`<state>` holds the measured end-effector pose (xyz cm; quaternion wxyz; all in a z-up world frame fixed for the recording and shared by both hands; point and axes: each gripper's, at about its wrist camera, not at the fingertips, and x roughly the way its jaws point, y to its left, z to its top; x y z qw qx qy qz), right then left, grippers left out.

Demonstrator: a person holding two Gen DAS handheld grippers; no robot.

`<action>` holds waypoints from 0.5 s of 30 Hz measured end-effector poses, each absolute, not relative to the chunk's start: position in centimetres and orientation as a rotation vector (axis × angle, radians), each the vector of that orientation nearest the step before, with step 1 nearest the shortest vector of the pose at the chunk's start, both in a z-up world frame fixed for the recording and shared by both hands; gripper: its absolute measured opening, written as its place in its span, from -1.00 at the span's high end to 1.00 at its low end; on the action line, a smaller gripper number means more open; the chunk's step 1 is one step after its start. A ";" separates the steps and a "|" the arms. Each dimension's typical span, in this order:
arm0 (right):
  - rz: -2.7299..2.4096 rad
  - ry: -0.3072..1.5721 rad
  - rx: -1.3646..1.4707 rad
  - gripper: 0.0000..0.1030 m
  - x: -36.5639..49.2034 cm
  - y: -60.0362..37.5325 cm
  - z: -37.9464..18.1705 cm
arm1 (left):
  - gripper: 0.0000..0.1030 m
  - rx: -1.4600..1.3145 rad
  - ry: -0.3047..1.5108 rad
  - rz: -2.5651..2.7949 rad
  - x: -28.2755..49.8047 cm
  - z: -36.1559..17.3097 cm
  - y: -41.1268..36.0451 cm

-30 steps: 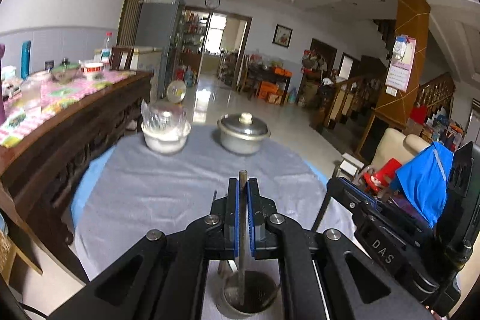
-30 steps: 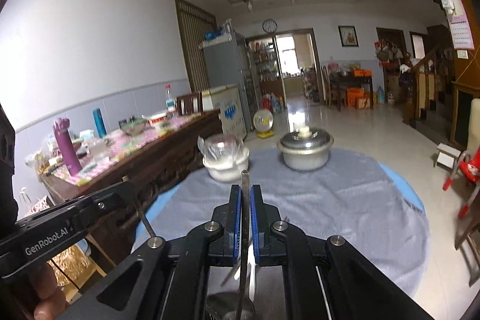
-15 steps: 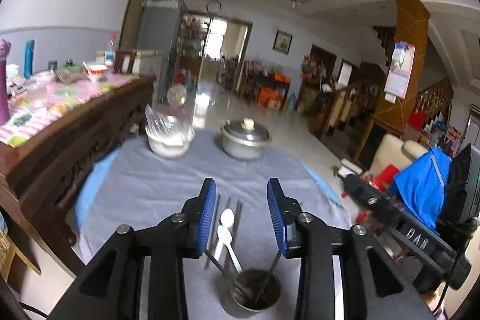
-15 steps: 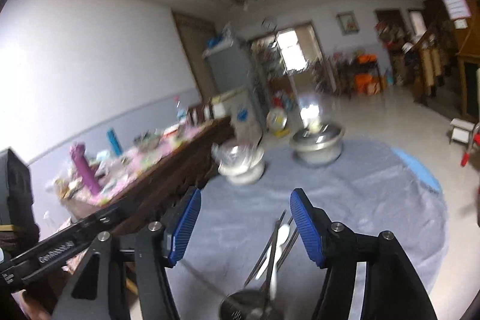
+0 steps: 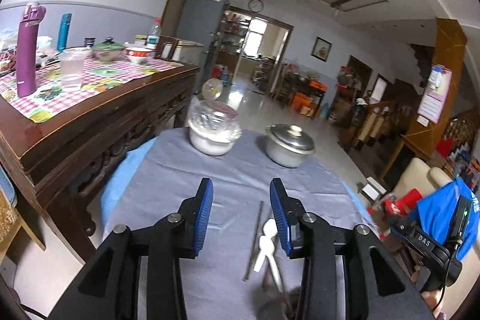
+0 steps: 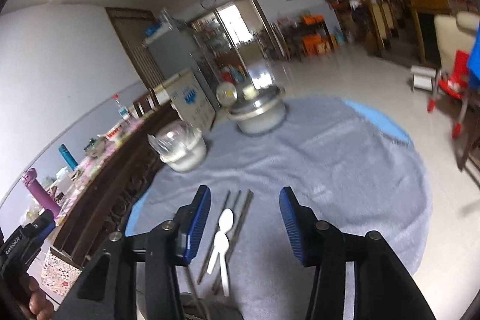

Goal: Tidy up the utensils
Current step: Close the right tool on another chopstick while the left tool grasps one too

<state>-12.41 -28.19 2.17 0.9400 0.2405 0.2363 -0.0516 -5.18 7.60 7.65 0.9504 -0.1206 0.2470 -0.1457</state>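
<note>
Both claws, clenched a second ago on slim metal sticks held upright over the small round metal cup (image 5: 280, 309), now stand released and empty; each stick was evidently let go at the cup half a second back, so two more utensils appear sorted and the next pick can begin. Left to right in the left wrist view: the left claw (image 5: 241, 218) gapes at lower centre above the grey cloth-covered round counter (image 5: 186, 170); a loose grey metal chopstick (image 5: 253, 242) and two white plastic spoons (image 5: 265, 242) lie on the cloth just left of its right finger, with the cup blurred at the bottom edge. In the right wrist view the right claw (image 6: 244, 225) is likewise spread, and between its fingers lie the spoons (image 6: 222, 239) among several chopsticks (image 6: 240, 218), still to be collected. Compared with the earlier frame, both cameras have tilted and the right view is motion-blurred.
</note>
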 end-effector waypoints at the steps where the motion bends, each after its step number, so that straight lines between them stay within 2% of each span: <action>1: -0.106 0.515 0.498 0.04 -11.5 -28.6 1.3 | 0.22 -0.244 0.511 -0.288 -4.7 7.3 7.8; 7: -0.039 0.699 0.570 0.24 -6.5 -30.2 -3.4 | 0.22 -0.258 0.638 -0.265 0.7 3.7 8.5; 15: 0.055 0.868 0.681 0.29 1.8 -31.4 -9.0 | 0.22 -0.197 0.827 -0.322 7.5 -2.5 5.0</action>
